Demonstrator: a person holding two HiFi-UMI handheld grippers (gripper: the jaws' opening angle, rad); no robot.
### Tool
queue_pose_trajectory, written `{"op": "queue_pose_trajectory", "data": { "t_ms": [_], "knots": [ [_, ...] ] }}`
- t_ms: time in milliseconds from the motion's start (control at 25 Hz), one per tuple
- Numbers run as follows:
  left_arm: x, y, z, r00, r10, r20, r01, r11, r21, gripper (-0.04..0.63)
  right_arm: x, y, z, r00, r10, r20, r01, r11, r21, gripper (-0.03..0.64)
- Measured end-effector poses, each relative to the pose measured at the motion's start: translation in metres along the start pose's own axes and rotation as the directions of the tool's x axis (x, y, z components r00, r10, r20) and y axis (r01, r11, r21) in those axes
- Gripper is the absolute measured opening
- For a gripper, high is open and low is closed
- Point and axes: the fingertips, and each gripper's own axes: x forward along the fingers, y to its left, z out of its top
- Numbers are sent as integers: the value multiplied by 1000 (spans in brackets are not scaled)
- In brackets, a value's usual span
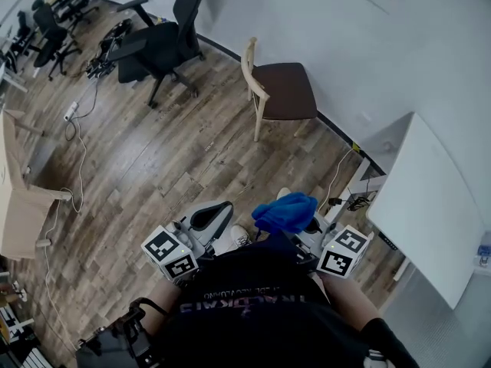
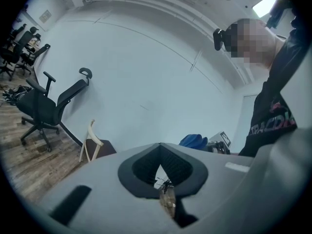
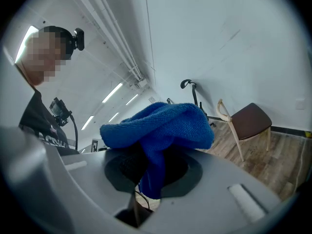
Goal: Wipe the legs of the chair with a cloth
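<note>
Approach stage. Right gripper point(image 3: 151, 172): I hold cloth point(image 3: 161, 126) clamped. Left gripper point(image 2: 163, 167): closed, empty. Next: I must reach the chair point(image 1: 282, 90) legs, well apart.

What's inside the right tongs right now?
A blue cloth, pinched between the right tongs and bunched up over the top of them. Its folds cover the tongs' tips and the pinched part, so how deep the grip sits cannot be seen.
</note>
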Motion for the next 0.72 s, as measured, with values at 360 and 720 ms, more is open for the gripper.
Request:
{"op": "queue_pose_trajectory", "data": {
  "t_ms": [360,720],
  "knots": [
    [-4,3,4,999,3,37,-2,1000,-7,-3,-5,3,0,1000,-22,-16,22,999,-29,64],
    [-13,8,9,997,29,77,-27,999,-26,-3,5,10,2,999,-3,-54,0,998,-59,64]
  ]
}}
